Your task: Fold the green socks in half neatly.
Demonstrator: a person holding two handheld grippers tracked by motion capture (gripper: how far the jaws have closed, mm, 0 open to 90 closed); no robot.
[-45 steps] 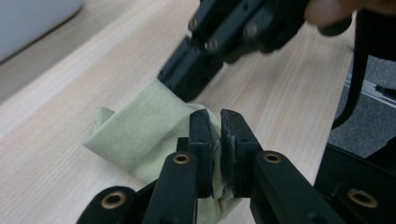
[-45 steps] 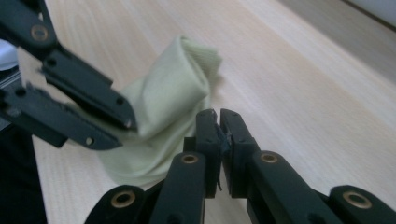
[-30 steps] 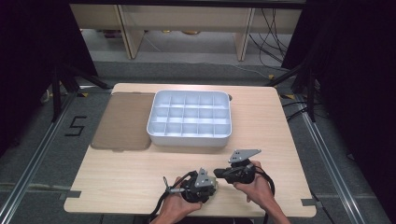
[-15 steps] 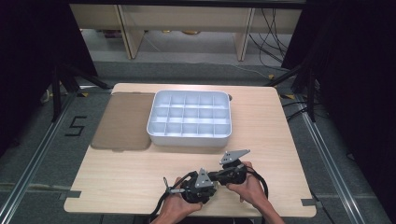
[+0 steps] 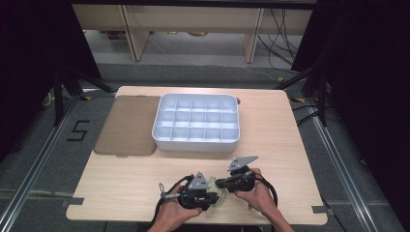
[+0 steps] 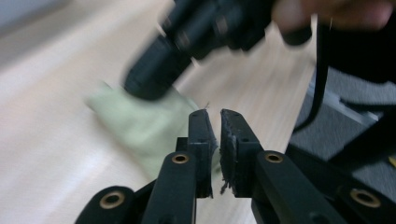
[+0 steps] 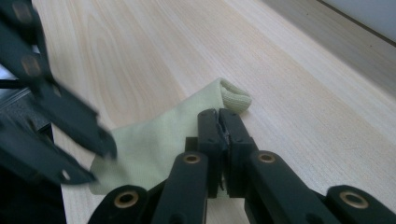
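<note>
Cloth (image 7: 154, 144), pale green and finely knit with a ribbed, rolled hem at one end, lies flat near the table's (image 5: 270, 140) front edge, pinched by both grippers: the right gripper (image 7: 218, 116) is clenched on its edge, the left gripper (image 6: 214, 116) nearly closed on another part. To fold it well, I judge, lift both together and keep it taut (thin fabric slips easily). Beyond sit a white divided tray (image 5: 196, 122) and brown mat (image 5: 128, 125).

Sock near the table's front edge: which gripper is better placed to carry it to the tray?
Probably right. The right gripper is shut at the sock, apparently pinching its edge, and sits nearer the tray.
</note>
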